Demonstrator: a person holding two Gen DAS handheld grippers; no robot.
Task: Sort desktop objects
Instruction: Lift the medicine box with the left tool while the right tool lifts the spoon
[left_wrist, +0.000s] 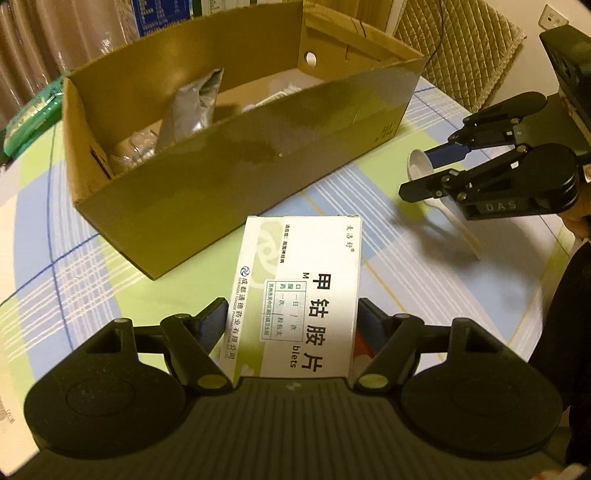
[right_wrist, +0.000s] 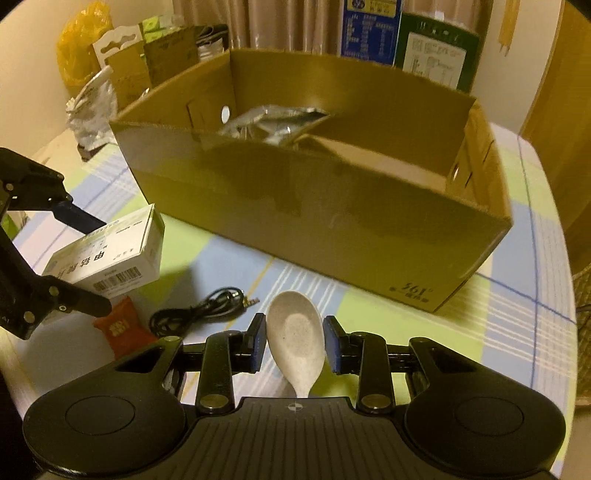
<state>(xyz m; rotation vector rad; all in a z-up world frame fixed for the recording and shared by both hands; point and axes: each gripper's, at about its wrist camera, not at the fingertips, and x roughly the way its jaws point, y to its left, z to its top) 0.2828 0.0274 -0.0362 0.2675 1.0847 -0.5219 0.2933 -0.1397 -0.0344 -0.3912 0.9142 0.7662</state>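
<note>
Your left gripper (left_wrist: 291, 325) clamps the pillbox (left_wrist: 299, 291), your right gripper (right_wrist: 295, 341) pinches the spoon (right_wrist: 295, 343). Both are off the tabletop (right_wrist: 517, 332), just in front of the carton (right_wrist: 332, 206).

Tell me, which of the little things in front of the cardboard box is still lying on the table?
The black cable and the red packet lie on the tablecloth. The medicine box sits in the left gripper, and the spoon in the right gripper.

Matt corrugated cardboard box (right_wrist: 332, 221), glossy white card medicine carton (left_wrist: 295, 295), speckled matt plastic spoon (right_wrist: 295, 336), crinkled foil pouch (right_wrist: 273, 123).
</note>
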